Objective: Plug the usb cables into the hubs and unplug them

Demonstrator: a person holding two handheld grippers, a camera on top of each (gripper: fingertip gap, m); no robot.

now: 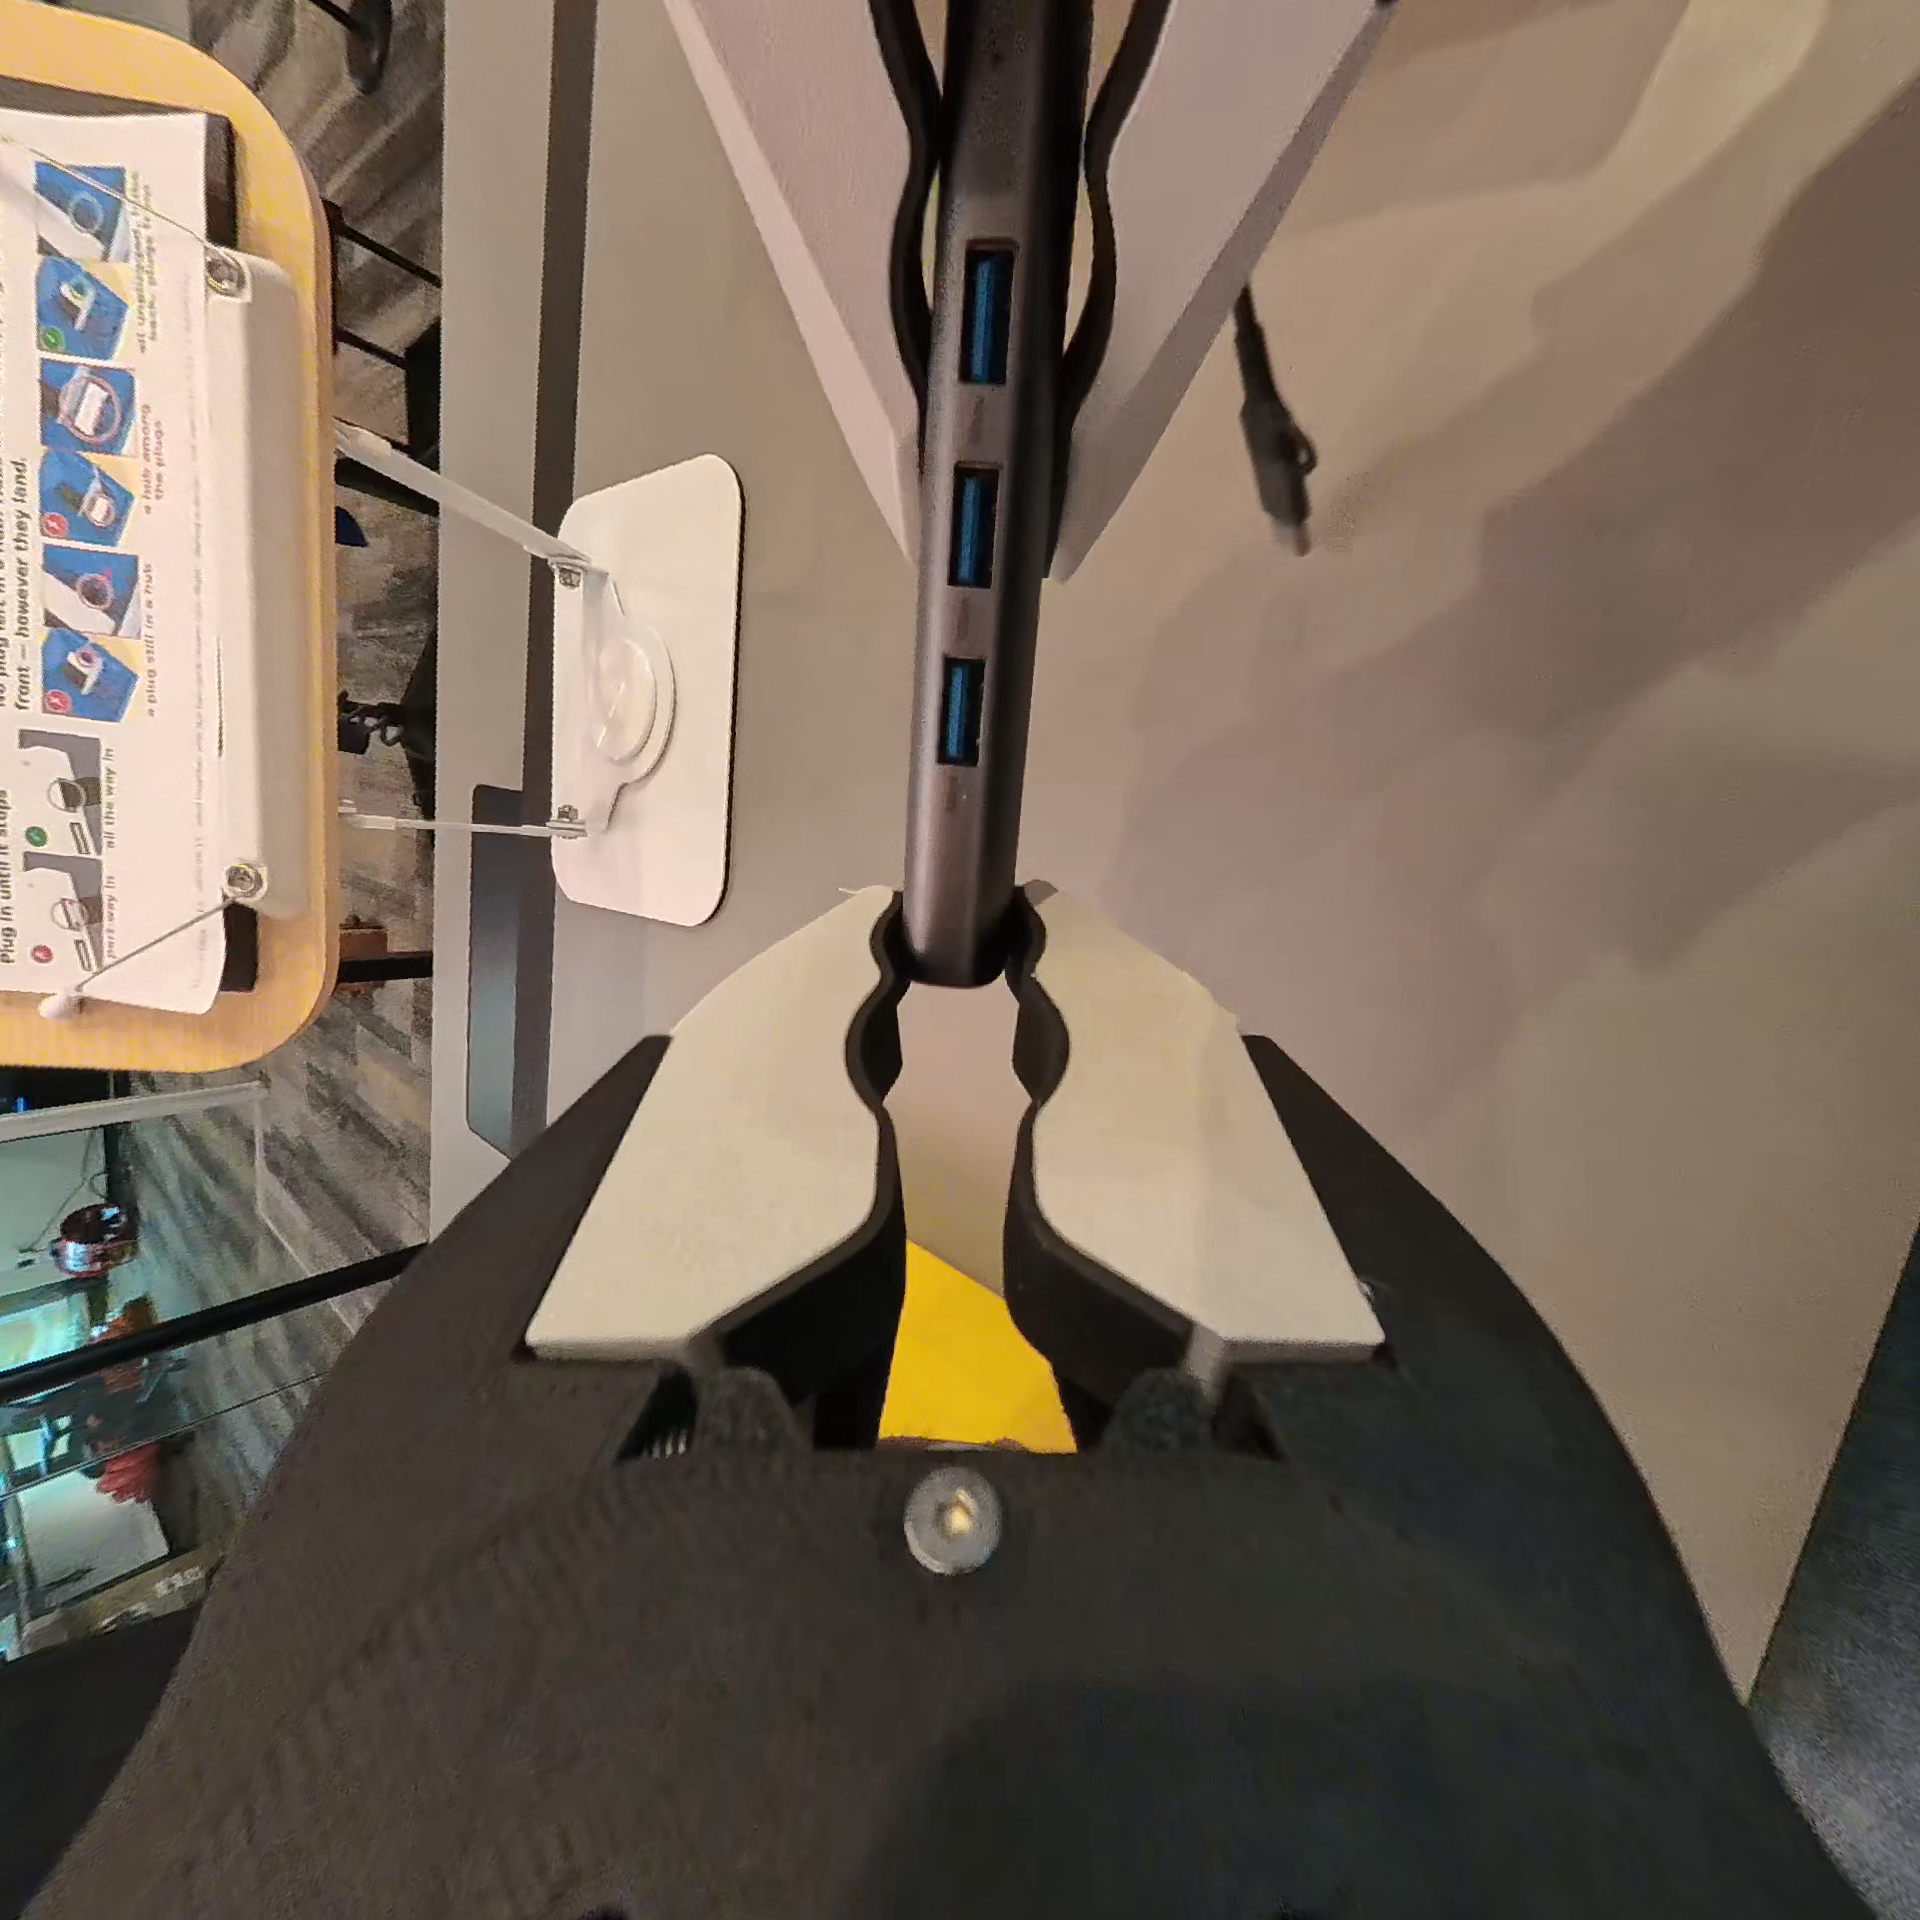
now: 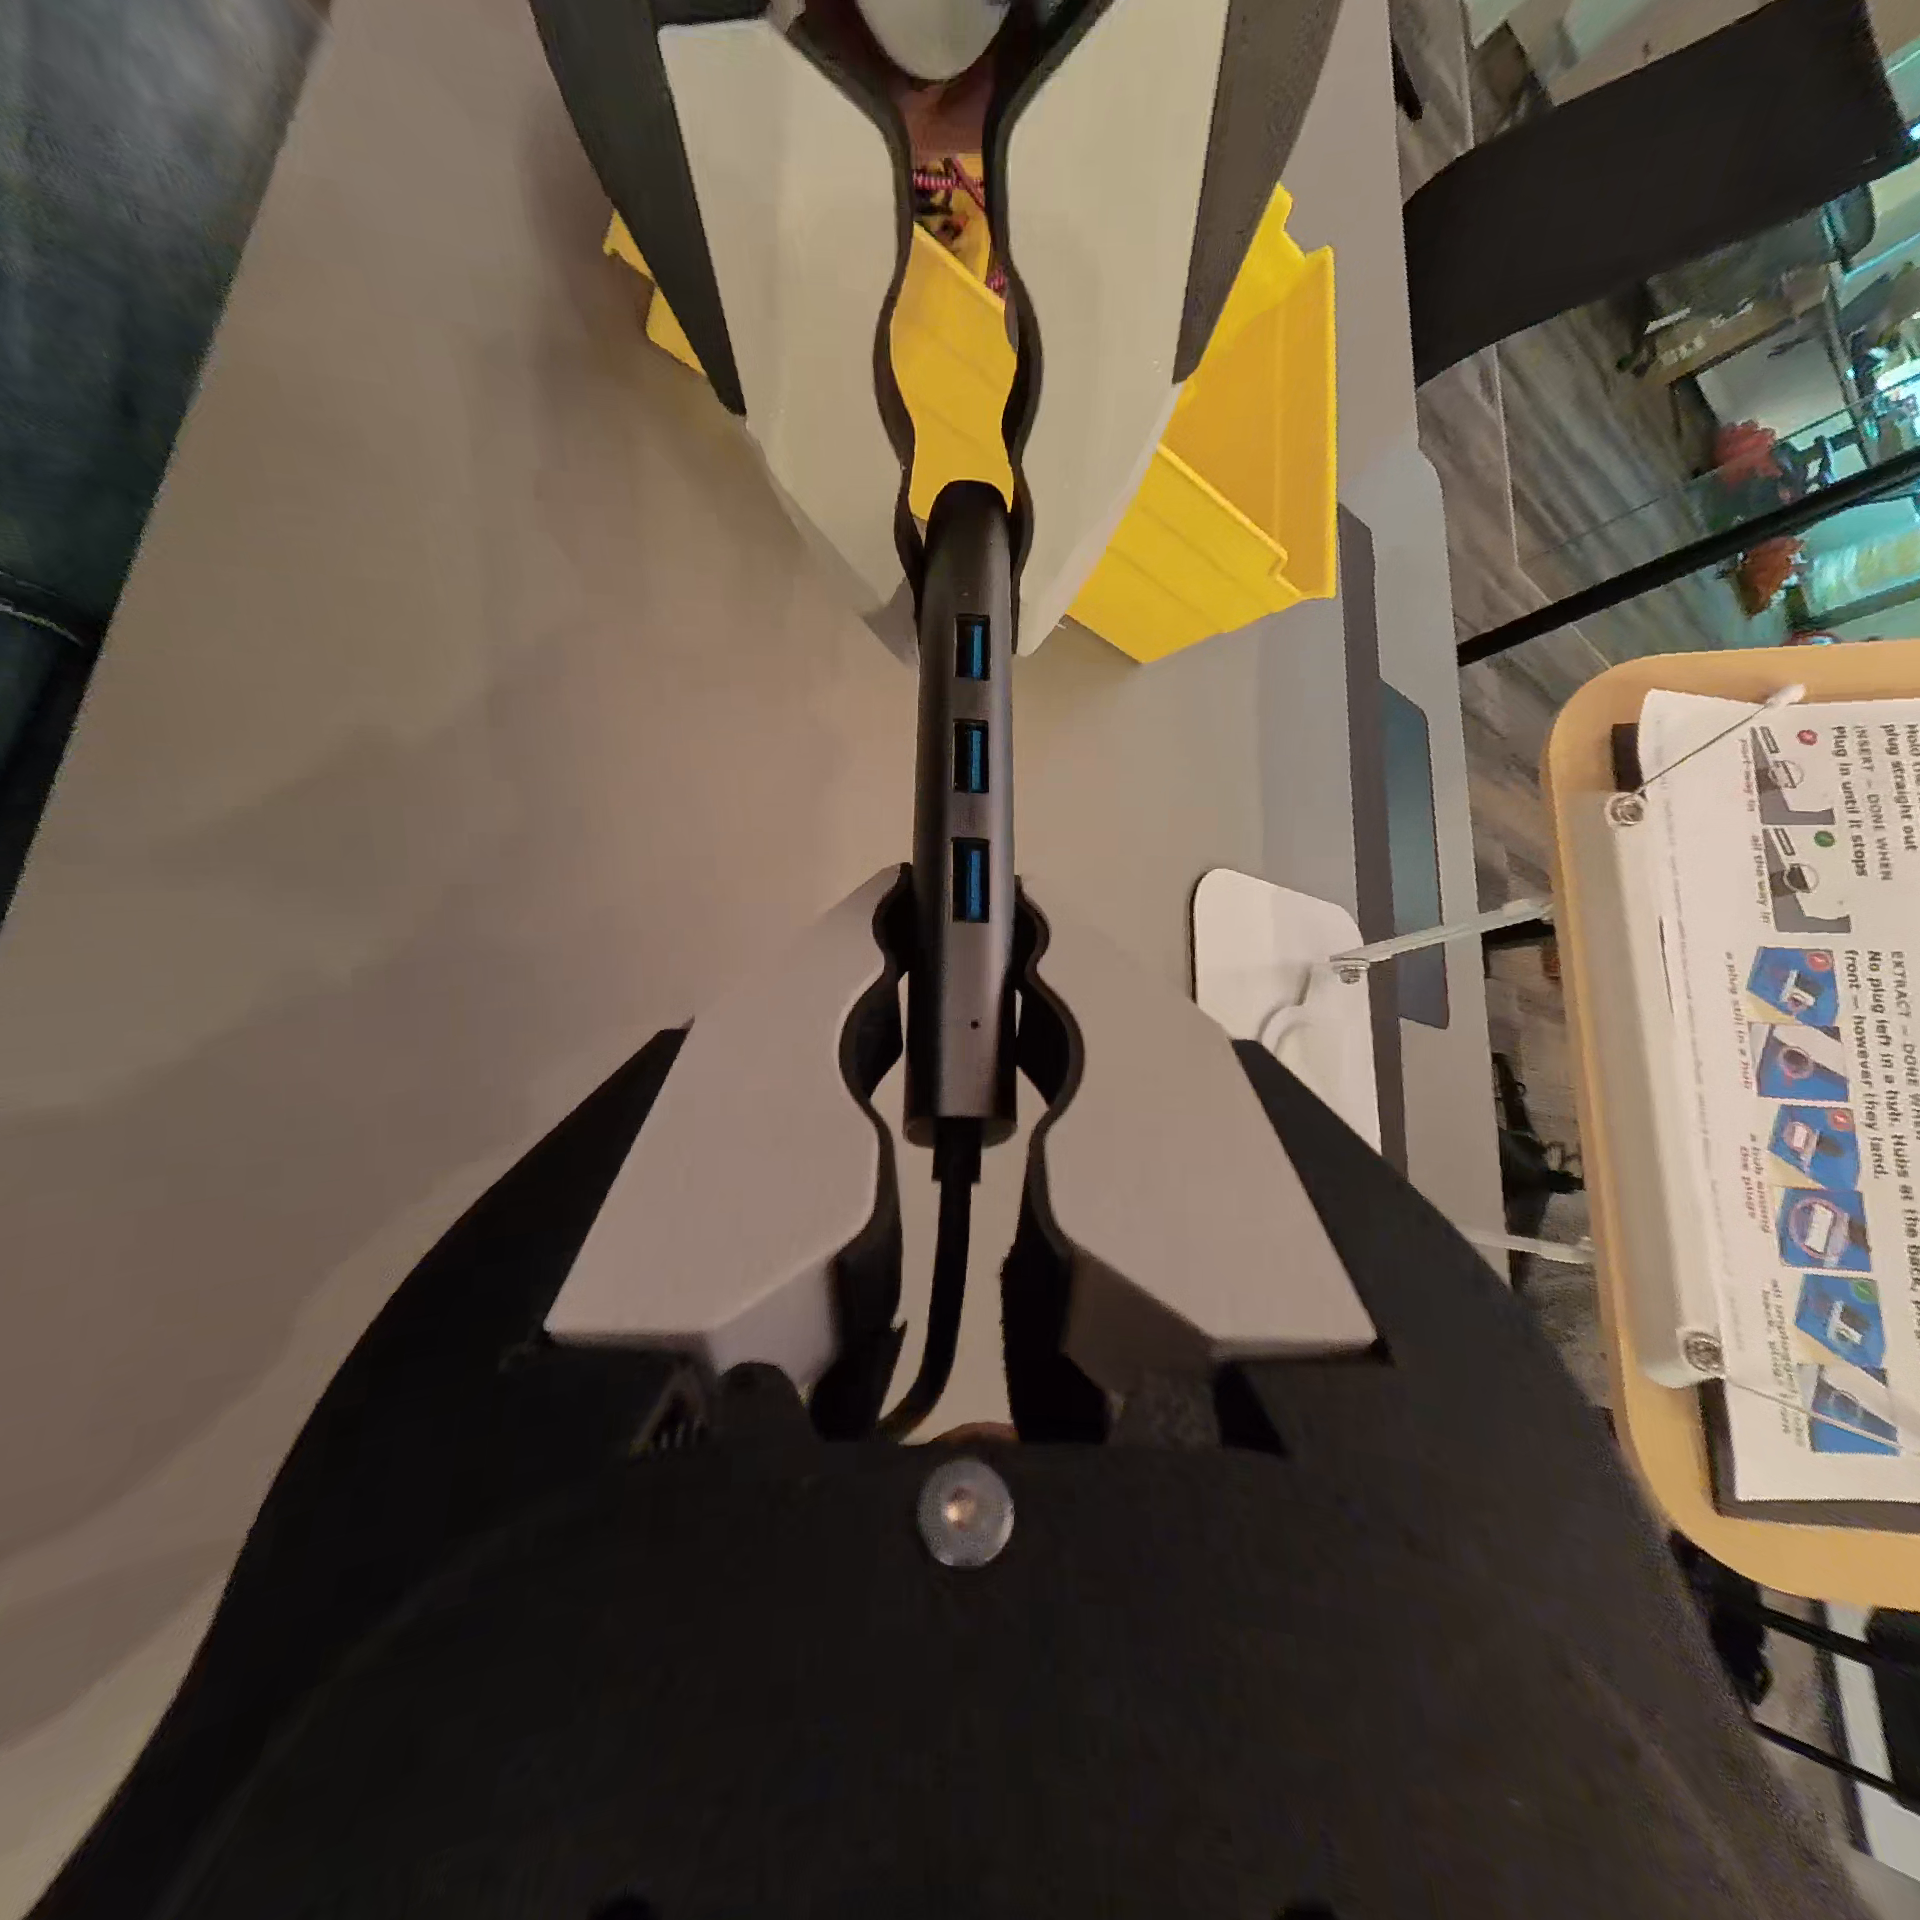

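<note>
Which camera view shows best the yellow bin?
The right wrist view: the yellow bin sits on the table behind the left gripper, with its walls visible. The left wrist view shows only a yellow sliver between its own fingers.

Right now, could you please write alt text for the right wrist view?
A slim dark grey USB hub with three empty blue ports is held at both ends by the right gripper and left gripper, above a grey table and yellow plastic bin.

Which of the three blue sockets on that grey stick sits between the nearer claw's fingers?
In the right wrist view, the lowest blue USB port, nearest the hub's cable end; the other two lie beyond the fingertips.
</note>
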